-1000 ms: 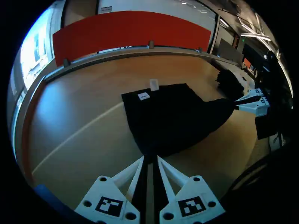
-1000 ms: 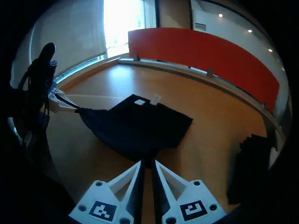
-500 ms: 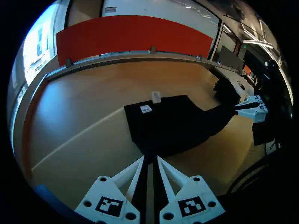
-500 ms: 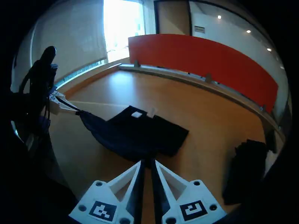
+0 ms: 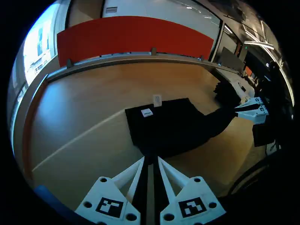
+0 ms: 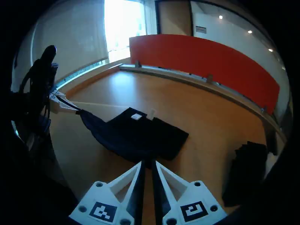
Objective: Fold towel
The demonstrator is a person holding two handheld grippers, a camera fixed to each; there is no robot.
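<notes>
Two grippers share one dark towel (image 5: pixel 168 123). Your left gripper (image 5: pixel 151 158) is clamped on one near corner, with both fingers pressed together on the cloth. Your right gripper (image 6: pixel 147 162) grips the other near corner the same way. The far part of the towel lies flat on the wooden table (image 5: pixel 86 108). The near edge is raised off the table and sags between your two grips.

The left gripper view places the right gripper at the far right, with the towel drawn out to its tips. It also takes in strip ceiling lights (image 5: pixel 257 35) above. The right gripper view places the left gripper at the left edge. Behind it is a dark hand (image 6: pixel 41 80), too dim for you to tell it apart from the handle. That view also takes in a bright window (image 6: pixel 123 26).

Count:
- one towel
- two grippers
- two white tags (image 5: pixel 146 112) at the towel's far edge, one lying on the cloth and one just beyond it
- one dark stack (image 6: pixel 247 168), apparently folded cloth, well apart from the towel
- one red panel (image 5: pixel 131 35) along the table's back edge

Against a second ago, the towel and its tags sit lower and smaller in both views. More of the dark stack has come into the right gripper view. Against half a second ago, little has changed. Both grips remain closed on the corners.
</notes>
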